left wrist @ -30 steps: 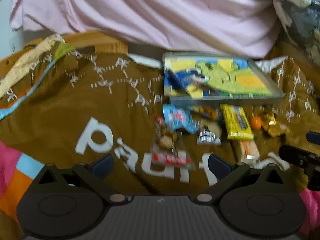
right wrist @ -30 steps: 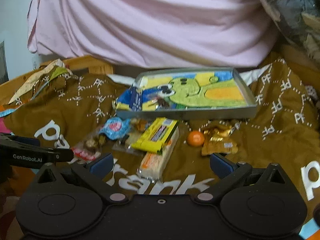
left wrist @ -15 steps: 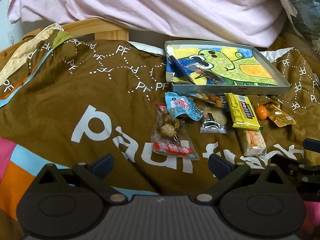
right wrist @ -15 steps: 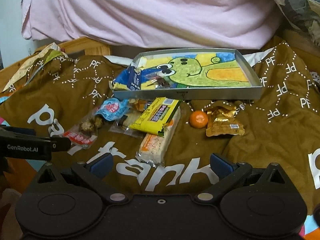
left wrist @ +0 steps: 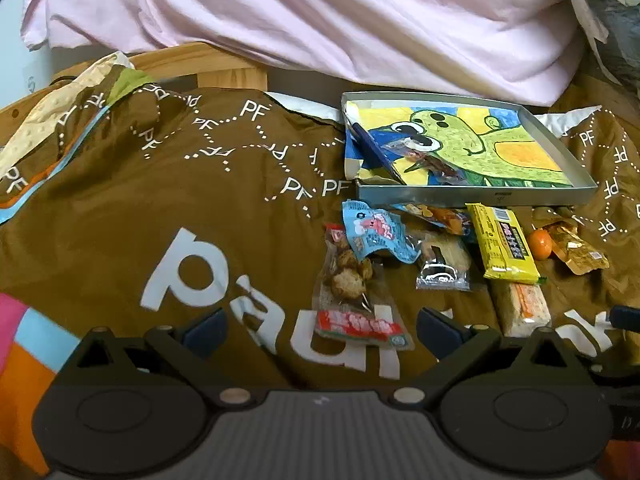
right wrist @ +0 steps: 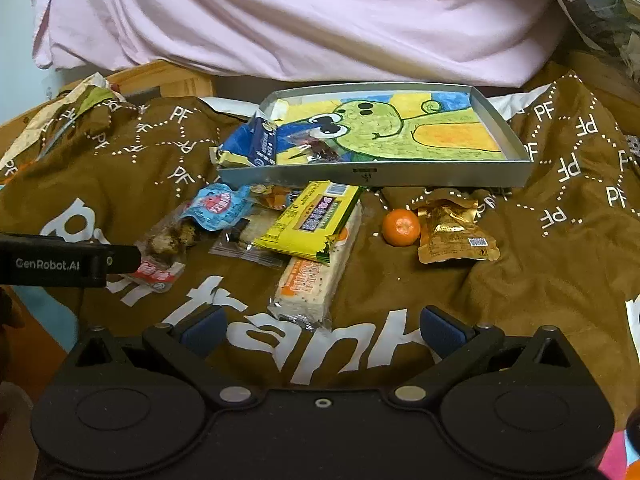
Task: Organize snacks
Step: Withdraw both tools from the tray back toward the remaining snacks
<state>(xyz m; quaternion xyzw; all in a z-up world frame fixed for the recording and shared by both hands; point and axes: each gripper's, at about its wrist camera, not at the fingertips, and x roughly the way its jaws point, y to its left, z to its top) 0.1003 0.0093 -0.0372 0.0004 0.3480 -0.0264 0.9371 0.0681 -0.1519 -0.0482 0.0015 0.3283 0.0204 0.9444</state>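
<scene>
While both grippers hover over the brown blanket (right wrist: 540,272), the scene reads:
Left gripper (left wrist: 320,330): jaws spread, empty, above the clear pouch of brown snack balls (left wrist: 352,288).
Right gripper (right wrist: 320,330): jaws spread, empty, near the white cracker bar (right wrist: 316,272).
Snacks: heaped just before the metal tray (right wrist: 372,176); yellow packet (right wrist: 312,220) atop the bar; mandarin (right wrist: 401,227) beside the gold pouch (right wrist: 456,232).

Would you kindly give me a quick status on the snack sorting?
Left gripper open, empty. Right gripper open, empty. Snacks loose on brown blanket before metal tray; yellow bar overlaps white bar. Two wrappers already in tray.
</scene>
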